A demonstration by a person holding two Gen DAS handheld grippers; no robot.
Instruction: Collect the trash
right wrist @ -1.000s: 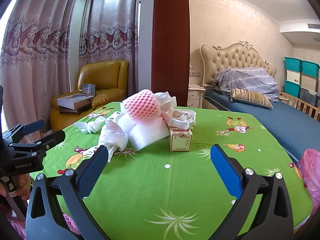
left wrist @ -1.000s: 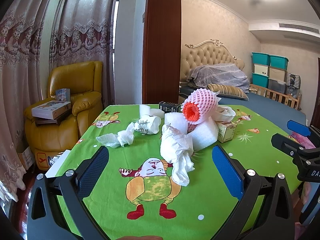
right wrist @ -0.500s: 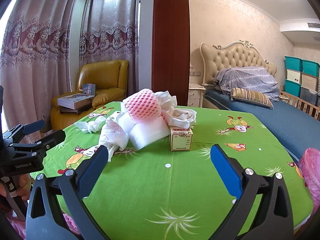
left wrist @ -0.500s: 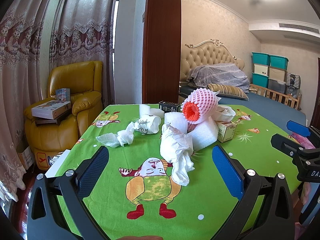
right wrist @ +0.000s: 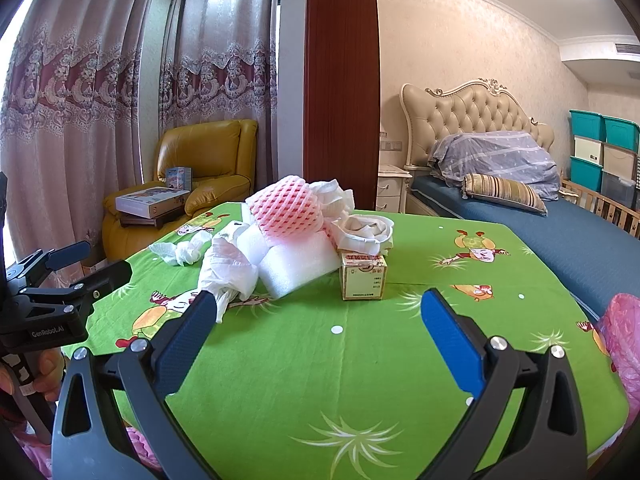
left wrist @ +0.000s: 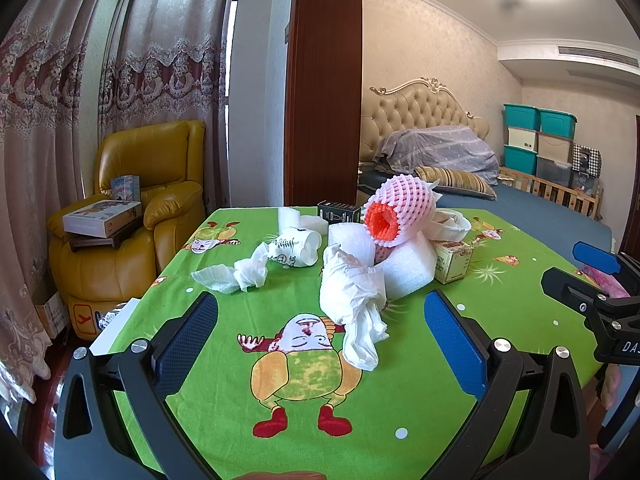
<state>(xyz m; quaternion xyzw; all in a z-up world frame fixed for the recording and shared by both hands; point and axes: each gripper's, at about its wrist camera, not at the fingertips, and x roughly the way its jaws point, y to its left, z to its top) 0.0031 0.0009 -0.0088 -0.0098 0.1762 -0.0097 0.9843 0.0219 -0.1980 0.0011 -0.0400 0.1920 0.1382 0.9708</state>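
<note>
Trash (left wrist: 372,260) sits heaped mid-table on the green cloth (left wrist: 400,392): soft white foam blocks, crumpled tissue, a pink net sleeve (left wrist: 396,210) on top, a small carton (right wrist: 363,276) just right of the heap. We hold both grippers, left (left wrist: 320,336) and right (right wrist: 316,336), spread wide and empty short of it; collecting has not begun, and we judge the limp tissue (left wrist: 356,300) nearest the left gripper the likely first pinch.

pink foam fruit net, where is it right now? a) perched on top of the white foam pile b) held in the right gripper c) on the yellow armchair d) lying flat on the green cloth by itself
a, the pink foam fruit net rests on the white foam blocks, with both grippers open and empty.
</note>
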